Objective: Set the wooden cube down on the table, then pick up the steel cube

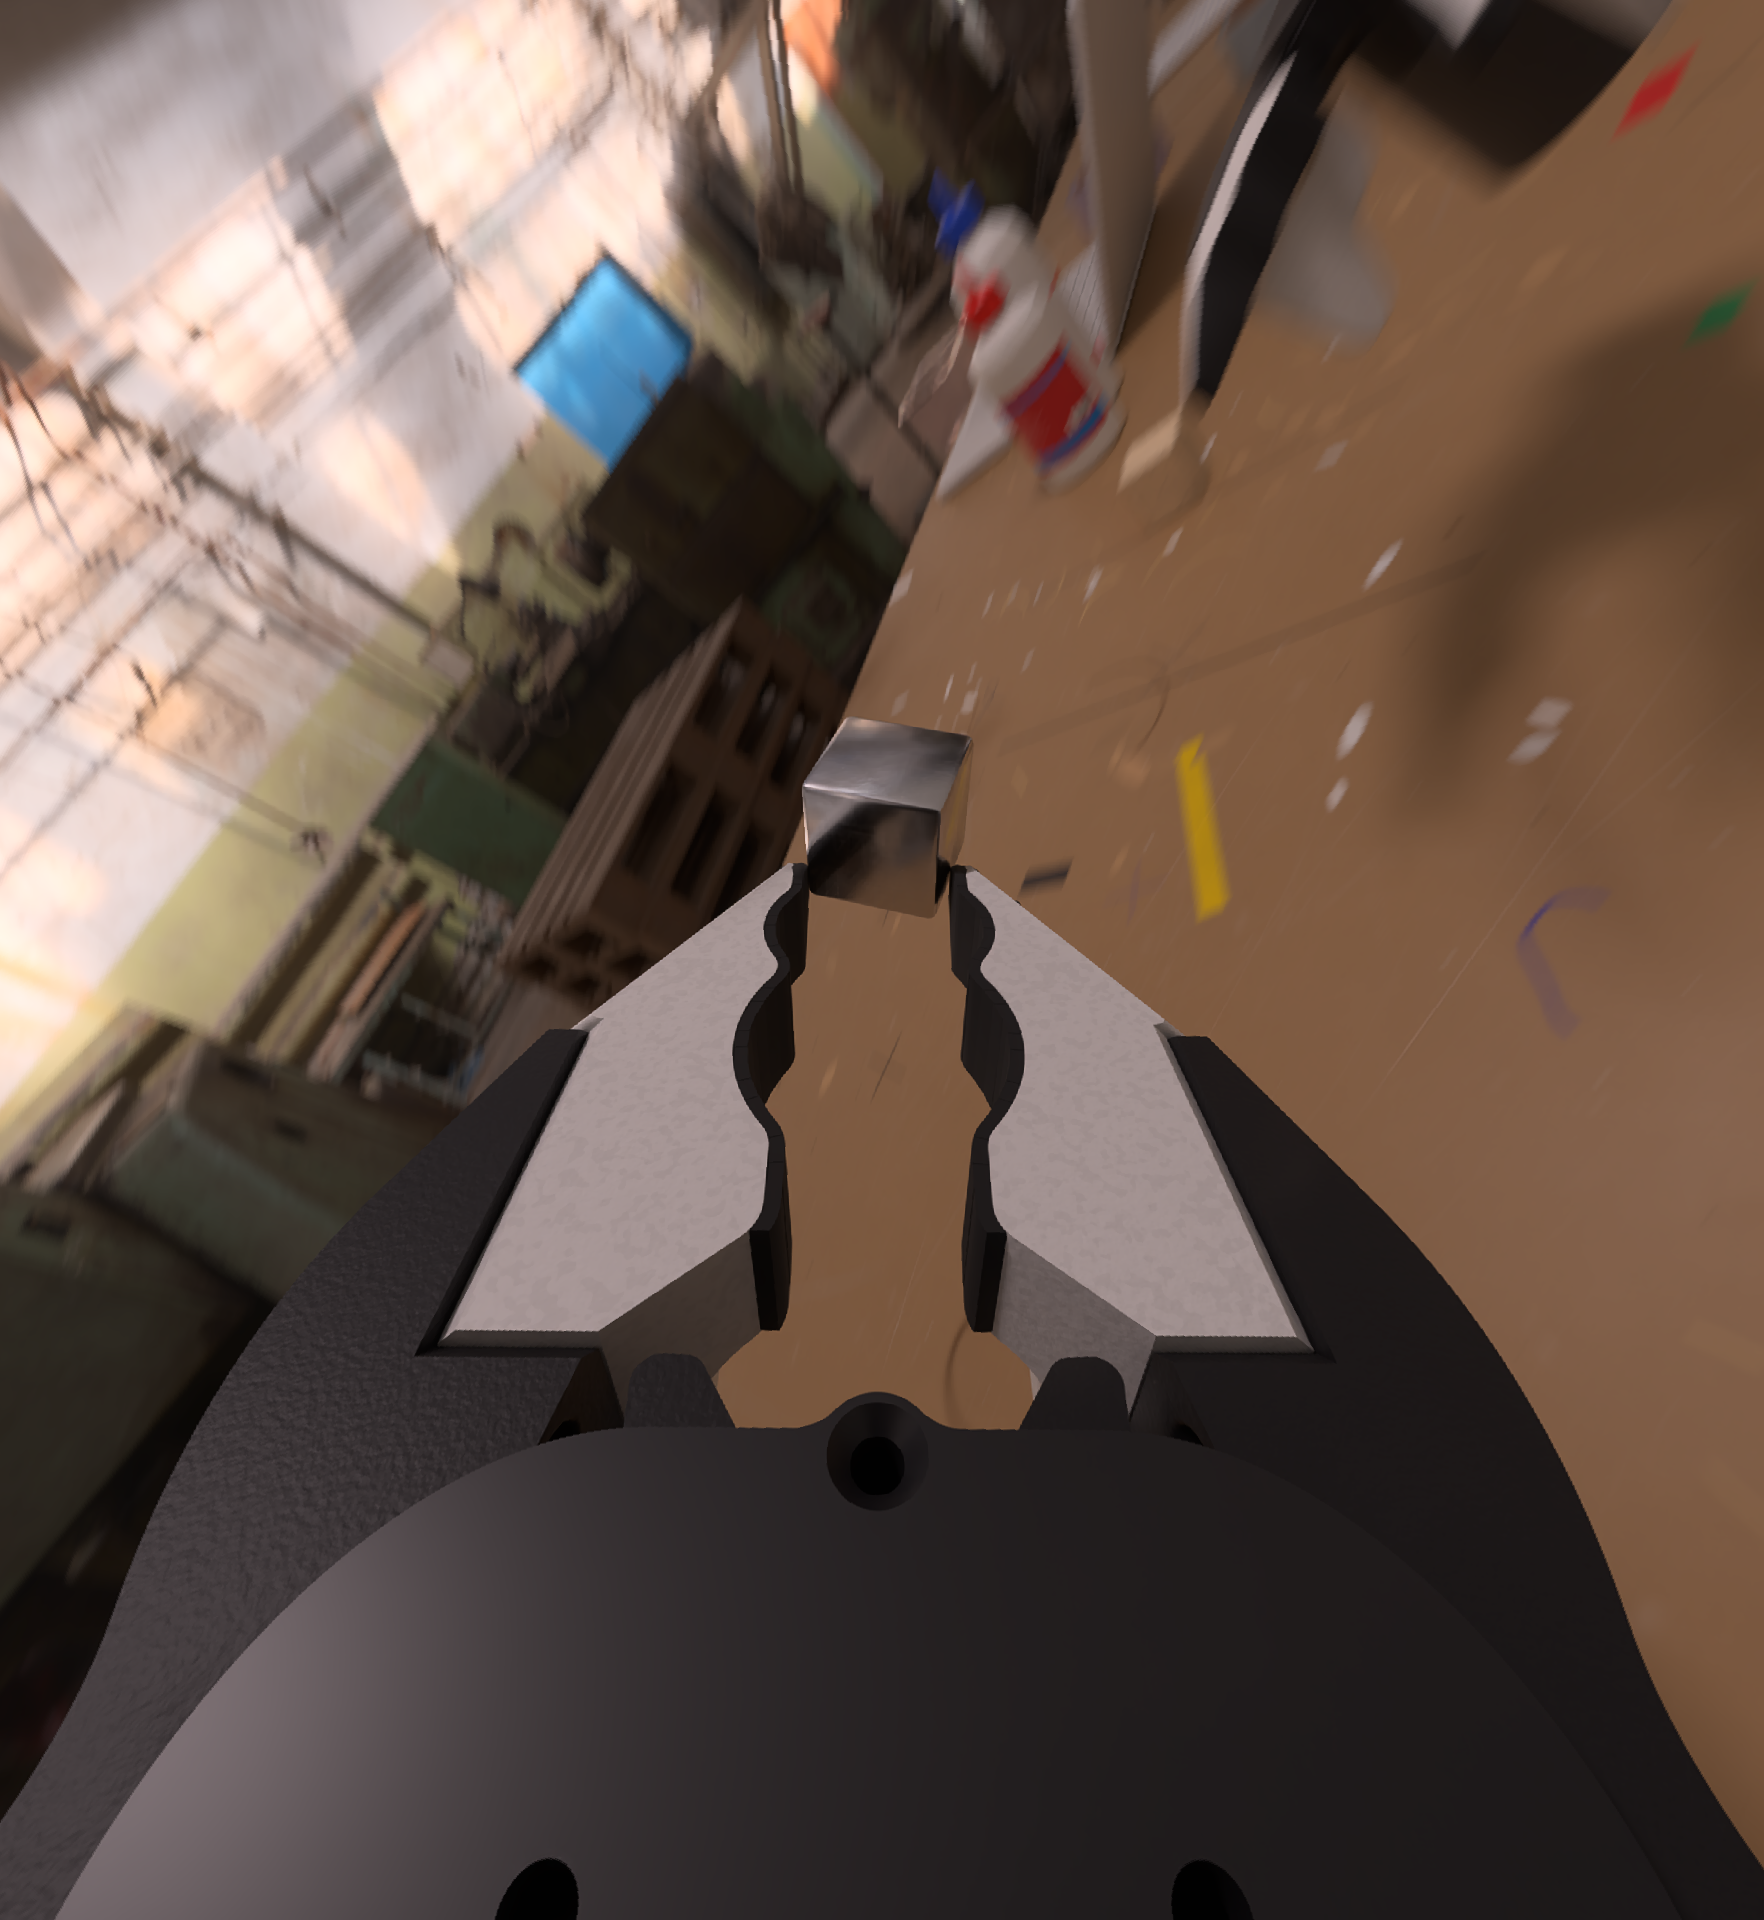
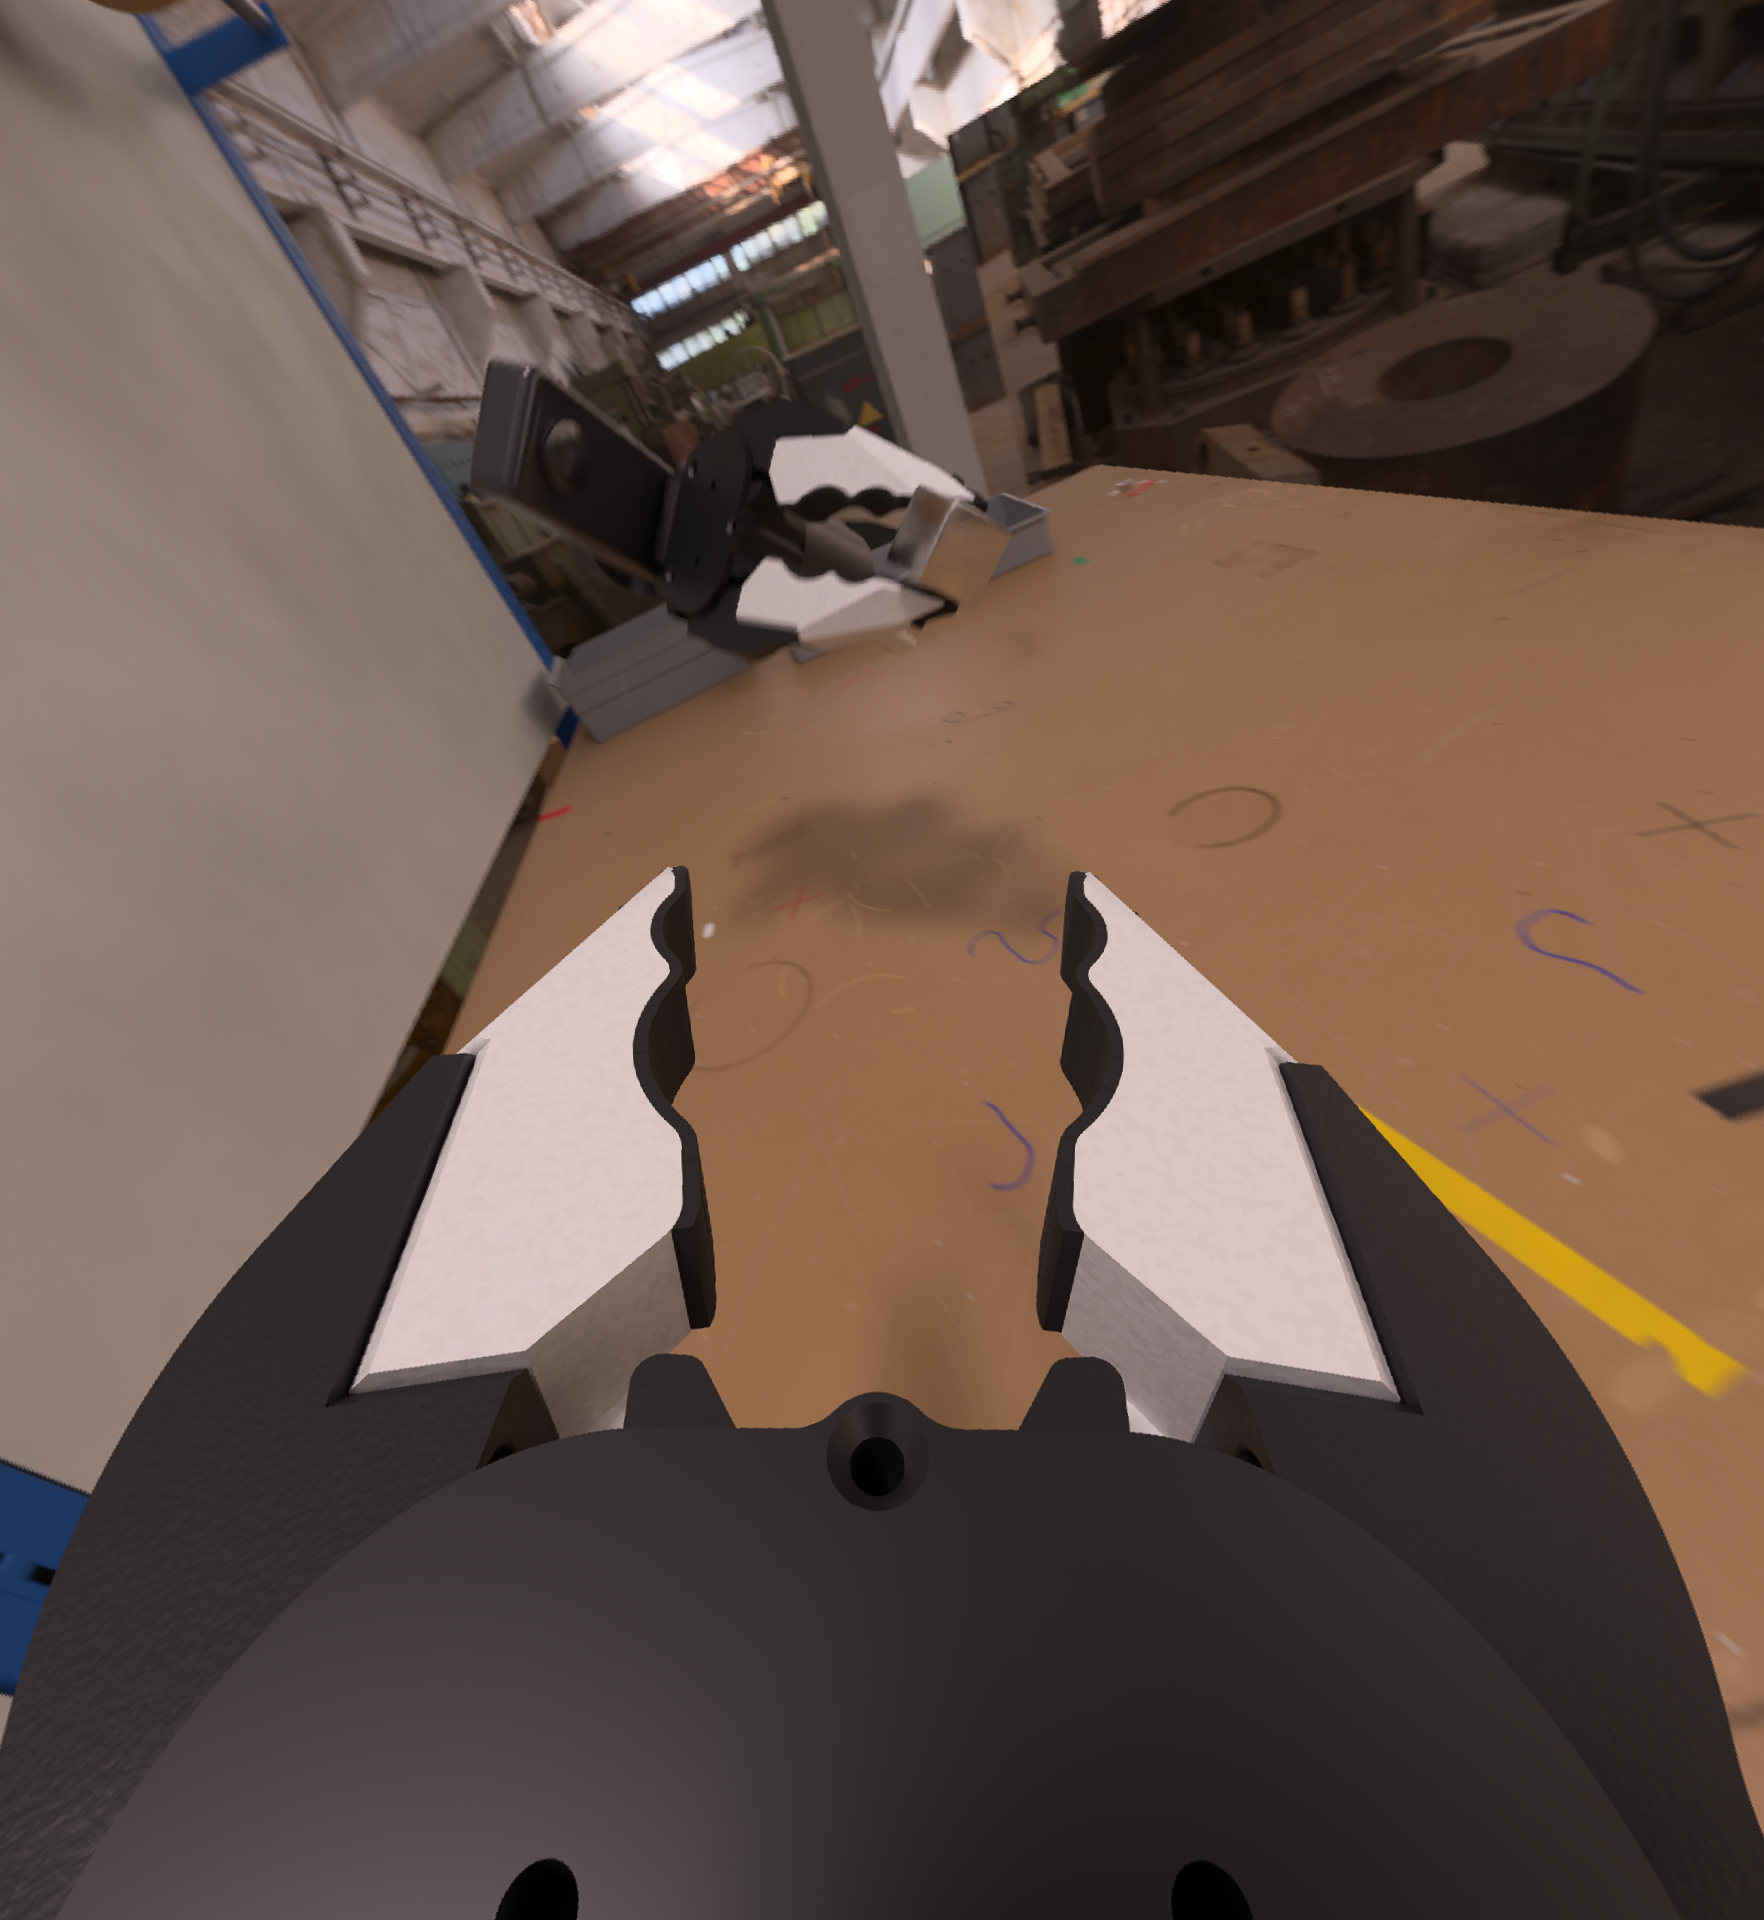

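Observation:
My left gripper is shut on the steel cube, a shiny metal block pinched by its lower part at the very fingertips. The right wrist view shows that gripper farther off, holding the steel cube a little above the brown table. My right gripper is open and empty, low over the table. A small tan block lies blurred on the table by a bottle; I cannot tell if it is the wooden cube.
A large pale panel with a blue edge stands close on the right gripper's left. Grey metal brackets sit at its foot. A red and white bottle stands far off. A yellow strip lies on the table.

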Available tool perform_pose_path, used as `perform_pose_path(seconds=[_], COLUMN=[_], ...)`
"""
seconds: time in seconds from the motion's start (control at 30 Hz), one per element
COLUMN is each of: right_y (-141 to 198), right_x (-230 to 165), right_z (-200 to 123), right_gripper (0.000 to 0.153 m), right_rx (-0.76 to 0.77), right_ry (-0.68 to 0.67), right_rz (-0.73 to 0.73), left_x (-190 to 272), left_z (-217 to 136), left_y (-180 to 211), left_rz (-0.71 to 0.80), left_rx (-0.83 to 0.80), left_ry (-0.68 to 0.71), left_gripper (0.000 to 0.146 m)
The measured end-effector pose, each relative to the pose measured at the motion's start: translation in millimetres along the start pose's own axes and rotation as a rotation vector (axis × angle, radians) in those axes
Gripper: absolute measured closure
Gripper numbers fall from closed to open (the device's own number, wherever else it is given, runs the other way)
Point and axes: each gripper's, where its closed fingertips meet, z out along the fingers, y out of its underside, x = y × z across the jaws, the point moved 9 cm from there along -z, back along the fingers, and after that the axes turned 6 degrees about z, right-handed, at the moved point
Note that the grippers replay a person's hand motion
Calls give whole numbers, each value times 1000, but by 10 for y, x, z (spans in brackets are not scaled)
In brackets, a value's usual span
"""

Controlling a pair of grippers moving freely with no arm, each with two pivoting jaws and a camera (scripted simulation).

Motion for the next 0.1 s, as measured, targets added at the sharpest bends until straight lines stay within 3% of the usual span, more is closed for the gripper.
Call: perform_pose_path(seconds=[0.1], right_y=[29], right_x=[-63], right_z=[179], right_gripper=[80], right_rx=[8], right_ry=[-62], right_rz=[38], left_x=[312], left_z=[150], left_y=[-355], left_rz=[36], left_rx=[129], left_ry=[-6], left_gripper=[119])
